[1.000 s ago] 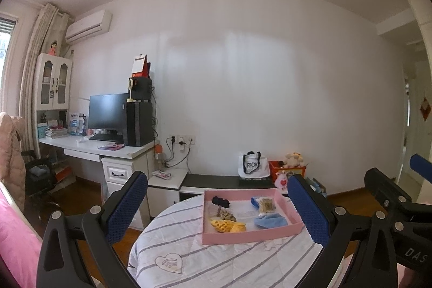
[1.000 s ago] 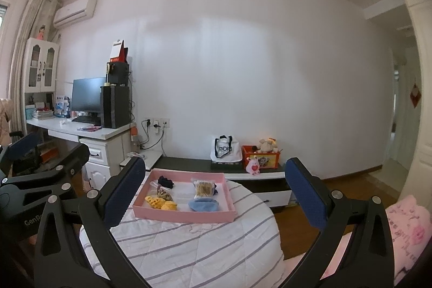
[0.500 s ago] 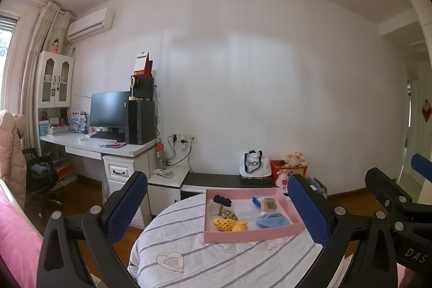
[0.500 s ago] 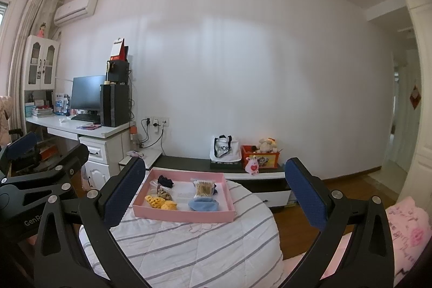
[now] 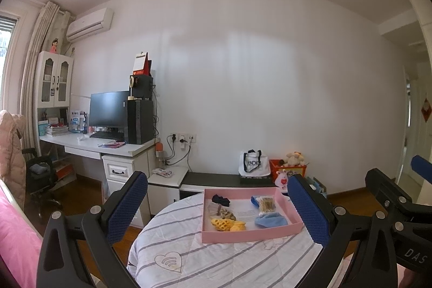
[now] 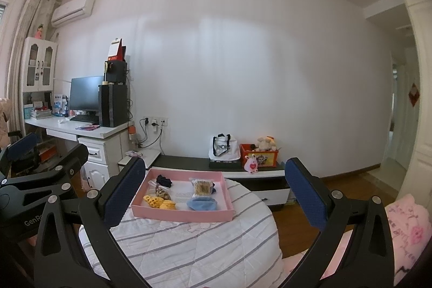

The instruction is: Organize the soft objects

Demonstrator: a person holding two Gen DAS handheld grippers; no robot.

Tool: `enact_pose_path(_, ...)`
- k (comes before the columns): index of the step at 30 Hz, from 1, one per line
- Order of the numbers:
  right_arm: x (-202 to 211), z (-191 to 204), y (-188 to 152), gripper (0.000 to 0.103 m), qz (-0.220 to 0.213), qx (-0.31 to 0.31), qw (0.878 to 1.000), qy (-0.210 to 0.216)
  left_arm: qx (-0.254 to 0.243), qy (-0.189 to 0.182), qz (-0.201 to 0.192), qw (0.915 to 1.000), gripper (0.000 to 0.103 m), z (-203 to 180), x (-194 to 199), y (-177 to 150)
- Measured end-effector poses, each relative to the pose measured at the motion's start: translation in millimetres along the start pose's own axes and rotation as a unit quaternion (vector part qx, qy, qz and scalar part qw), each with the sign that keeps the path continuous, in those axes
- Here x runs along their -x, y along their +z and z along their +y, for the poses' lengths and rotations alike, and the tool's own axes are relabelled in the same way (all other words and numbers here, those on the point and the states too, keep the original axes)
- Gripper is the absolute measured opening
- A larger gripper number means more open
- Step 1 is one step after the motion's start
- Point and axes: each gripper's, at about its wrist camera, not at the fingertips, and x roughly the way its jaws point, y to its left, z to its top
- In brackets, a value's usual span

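Hovering wide open and empty, left gripper (image 5: pixel 216 207) and right gripper (image 6: pixel 214 196); risked snagging pink tray (image 6: pixel 178 216) rim, tipping small soft items (image 6: pixel 201 203) off.

Round striped-cloth table (image 5: pixel 216 255); pink tray (image 5: pixel 243 236) directly on it.

Dark item (image 5: pixel 220 200) in pink tray (image 5: pixel 251 235): perhaps fabric, too small.

A black flat computer monitor (image 5: pixel 109 109) stands on the white desk (image 5: pixel 108 147) far left; a white tote bag (image 5: pixel 253 163) sits far right, beside an orange toy box (image 5: pixel 290 169).
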Motion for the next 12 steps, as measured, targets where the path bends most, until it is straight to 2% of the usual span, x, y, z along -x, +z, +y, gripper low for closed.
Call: enact_pose_path(12,4.6,-4.2,0.3,0.103,-0.005,-0.009,1.000,-0.007,-0.007,-0.004,-0.008,0.9999,0.103,-8.7,8.7,2.3)
